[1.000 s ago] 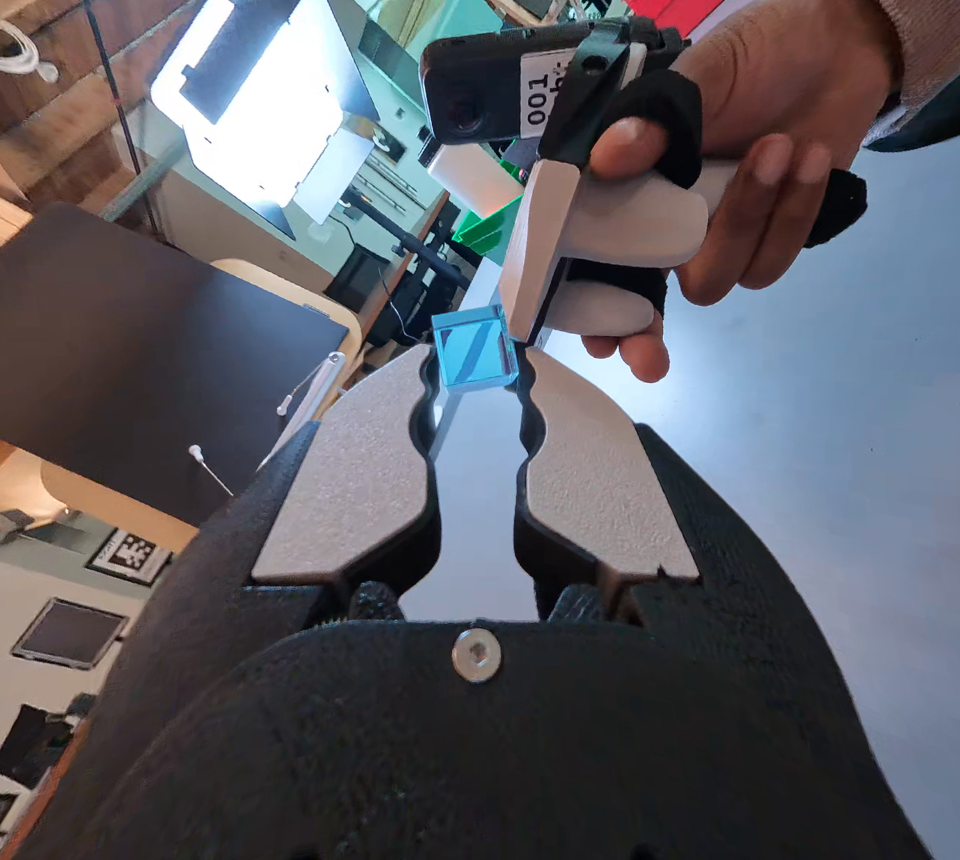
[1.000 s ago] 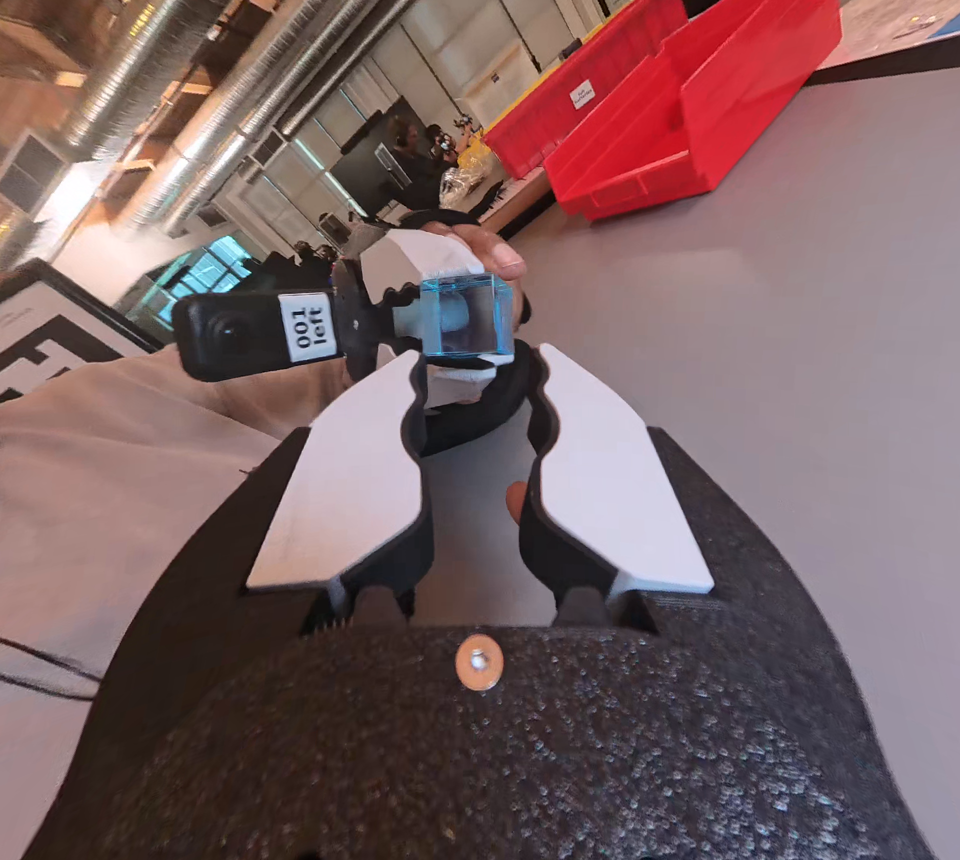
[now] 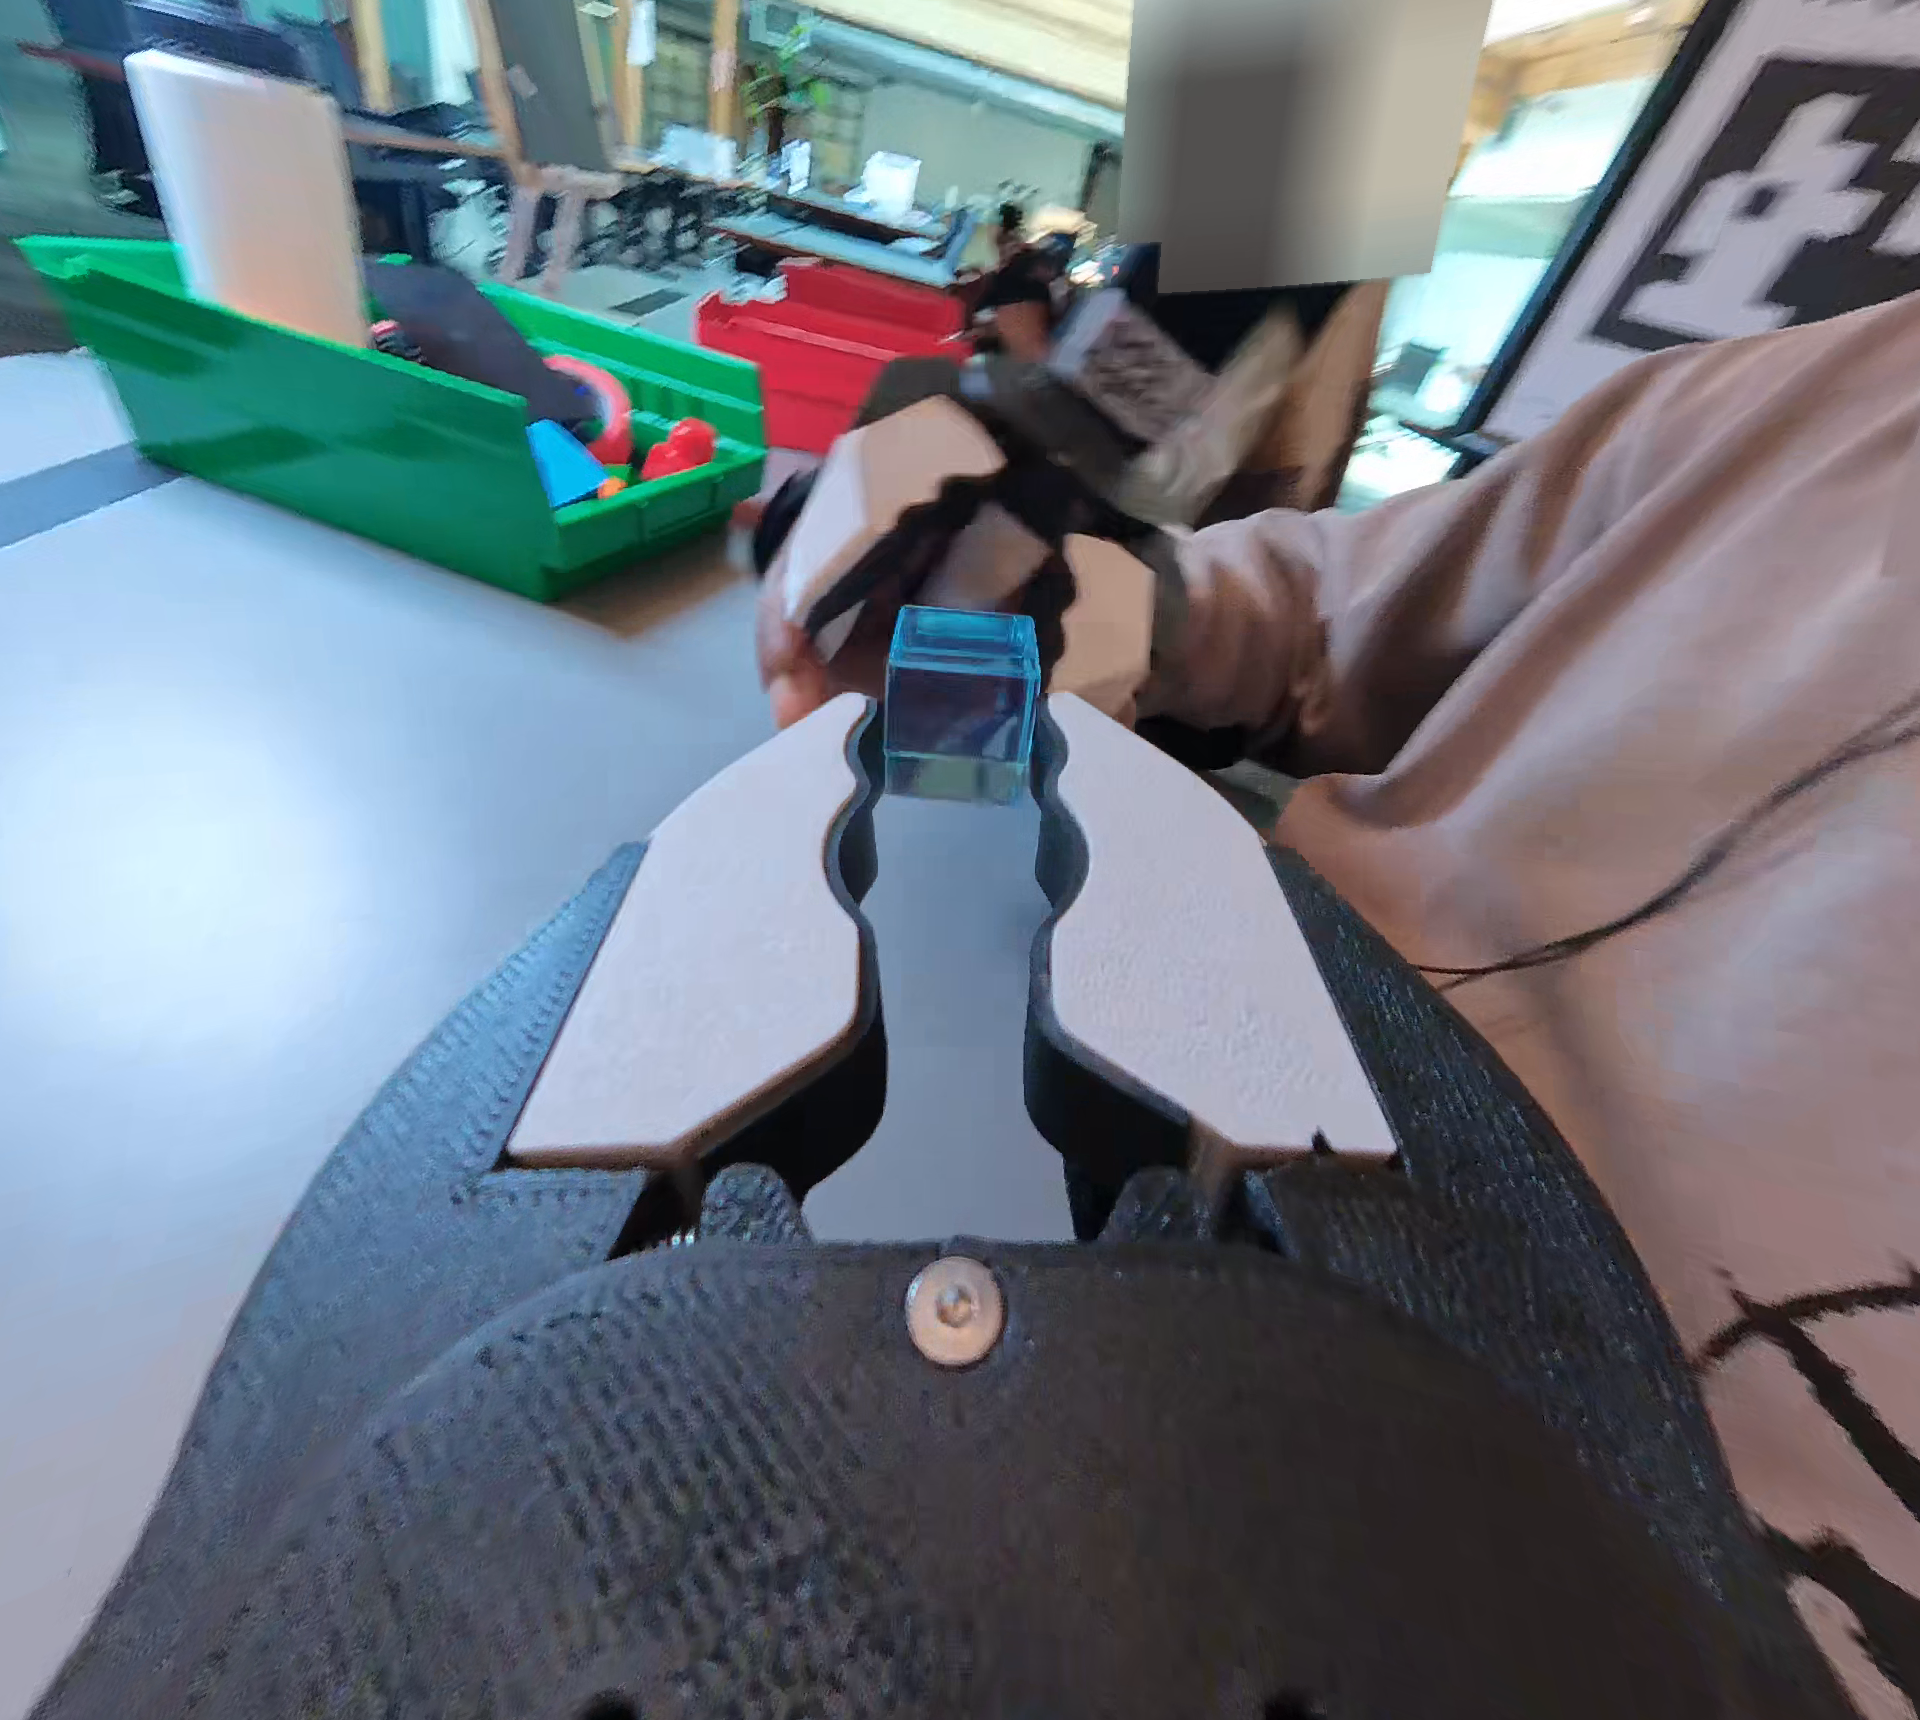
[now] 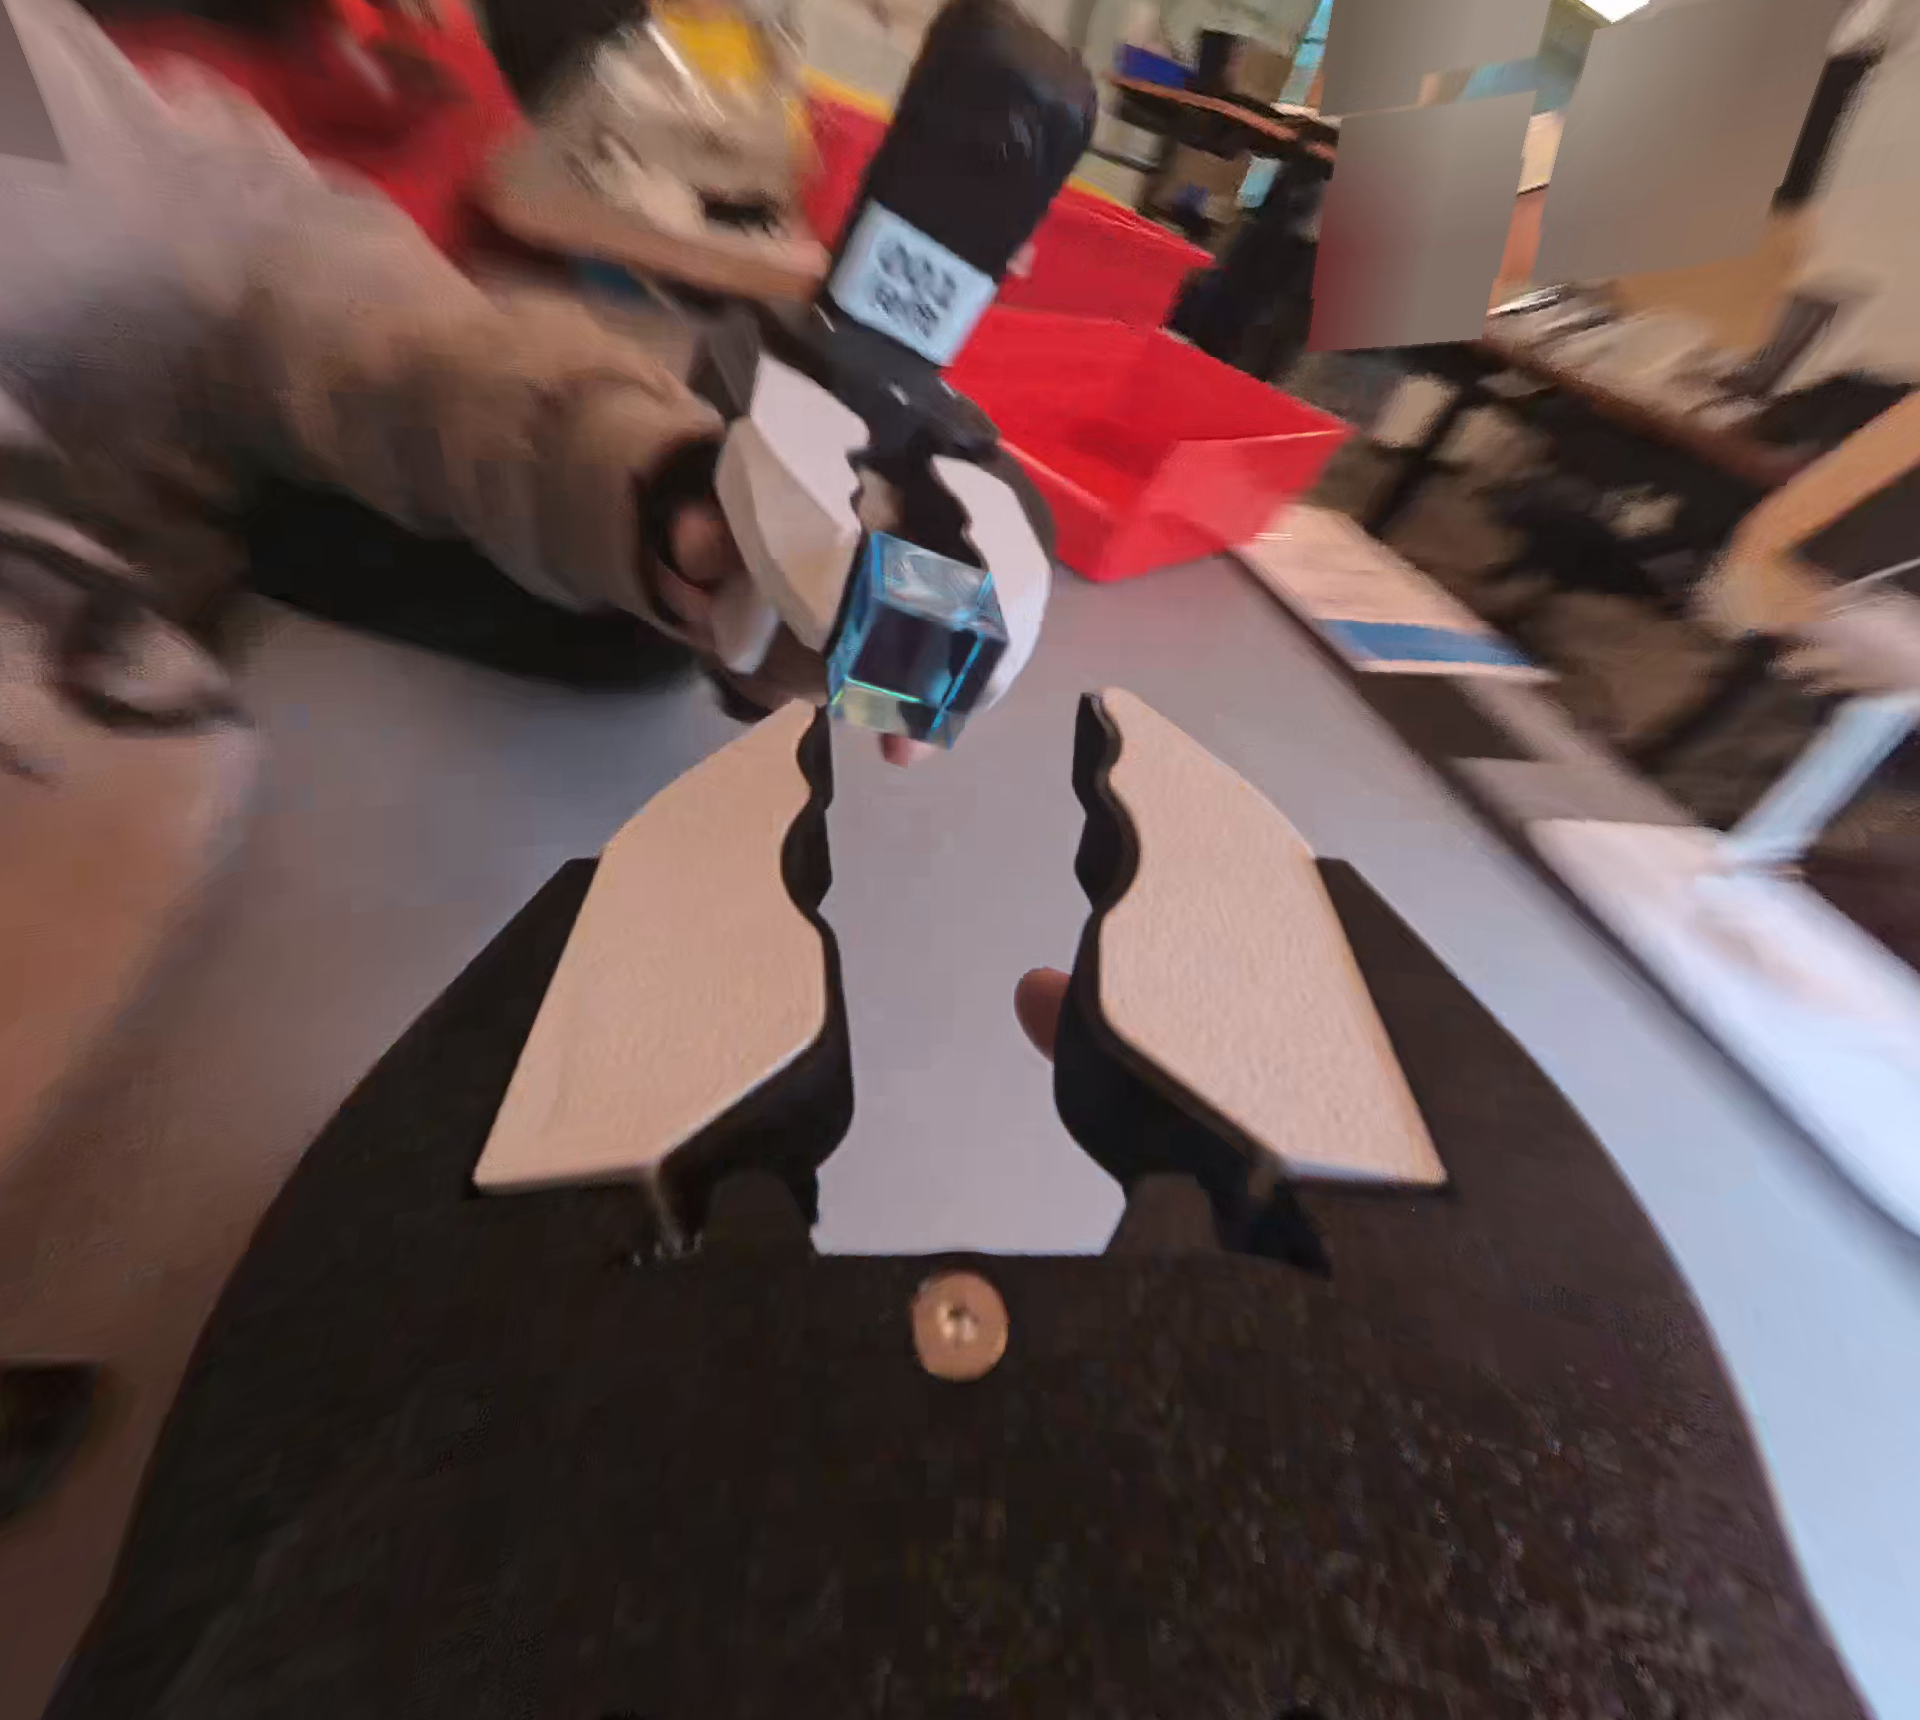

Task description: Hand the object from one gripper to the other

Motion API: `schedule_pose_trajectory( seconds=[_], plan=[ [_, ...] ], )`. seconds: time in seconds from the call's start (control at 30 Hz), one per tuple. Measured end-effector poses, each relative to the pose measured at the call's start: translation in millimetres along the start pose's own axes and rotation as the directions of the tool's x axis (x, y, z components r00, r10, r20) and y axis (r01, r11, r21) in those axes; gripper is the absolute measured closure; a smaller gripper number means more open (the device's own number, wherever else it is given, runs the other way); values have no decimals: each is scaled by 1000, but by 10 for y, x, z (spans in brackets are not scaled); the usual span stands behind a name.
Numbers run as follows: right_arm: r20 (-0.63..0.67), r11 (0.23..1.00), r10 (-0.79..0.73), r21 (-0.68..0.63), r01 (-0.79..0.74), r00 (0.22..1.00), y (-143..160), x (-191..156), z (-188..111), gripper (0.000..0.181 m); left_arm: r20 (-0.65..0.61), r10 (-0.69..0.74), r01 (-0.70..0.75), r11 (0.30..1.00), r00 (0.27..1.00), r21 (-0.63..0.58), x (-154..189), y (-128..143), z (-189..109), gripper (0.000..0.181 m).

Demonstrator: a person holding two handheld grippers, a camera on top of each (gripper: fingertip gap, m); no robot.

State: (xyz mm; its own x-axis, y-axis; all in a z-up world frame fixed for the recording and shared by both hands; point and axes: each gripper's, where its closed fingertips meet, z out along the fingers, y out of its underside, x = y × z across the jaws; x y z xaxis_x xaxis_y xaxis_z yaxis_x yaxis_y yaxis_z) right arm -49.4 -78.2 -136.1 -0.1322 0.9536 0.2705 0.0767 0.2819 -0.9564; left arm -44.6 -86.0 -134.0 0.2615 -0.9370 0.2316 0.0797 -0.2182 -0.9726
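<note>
While labels blur, left gripper (image 3: 958, 720) clamps cube (image 3: 961, 706).

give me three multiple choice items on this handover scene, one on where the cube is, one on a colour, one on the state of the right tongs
1. Where is the blue cube?
A. lying on the grey table
B. held between the tips of the left tongs
C. inside the green bin

2. What colour is the bin behind the left tongs in the right wrist view?
A. red
B. white
C. purple

3. What state are the right tongs in?
A. shut on the cube
B. shut on nothing
C. open, with the cube just ahead of the tips

Answers:
1 B: in the left wrist view both finger tips press the cube's sides, off the table.
2 A: a bright red bin sits on the table past the cube.
3 C: a wide gap shows between the fingers, and the cube sits in front of the left-hand tip, not clamped.
</note>
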Motion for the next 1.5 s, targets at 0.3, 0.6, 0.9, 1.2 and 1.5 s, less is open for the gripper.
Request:
schedule_pose_trajectory(
  seconds=[0.3,0.6,0.9,1.2,1.5],
  plan=[
    [386,994,16,90,-55,922,-182,-602,-124,136,-534,-377,336,925,757,-177,622,151,-45,155],
    [430,996,-25,-68,60,903,72,-845,-15,152,-490,-506,340,855,709,-391,684,487,27,155],
    [148,791,592,83,-607,792,-62,202,-56,153,50,34,-36,998,998,42,-89,-137,-108,146],
    [196,432,882,26,-902,428,144,129,122,153,312,774,-637,631,550,-443,-296,159,20,146],
    [166,867,492,-11,-498,854,100,59,31,136,256,177,-137,977,950,-166,-290,83,-59,155]
  ],
)
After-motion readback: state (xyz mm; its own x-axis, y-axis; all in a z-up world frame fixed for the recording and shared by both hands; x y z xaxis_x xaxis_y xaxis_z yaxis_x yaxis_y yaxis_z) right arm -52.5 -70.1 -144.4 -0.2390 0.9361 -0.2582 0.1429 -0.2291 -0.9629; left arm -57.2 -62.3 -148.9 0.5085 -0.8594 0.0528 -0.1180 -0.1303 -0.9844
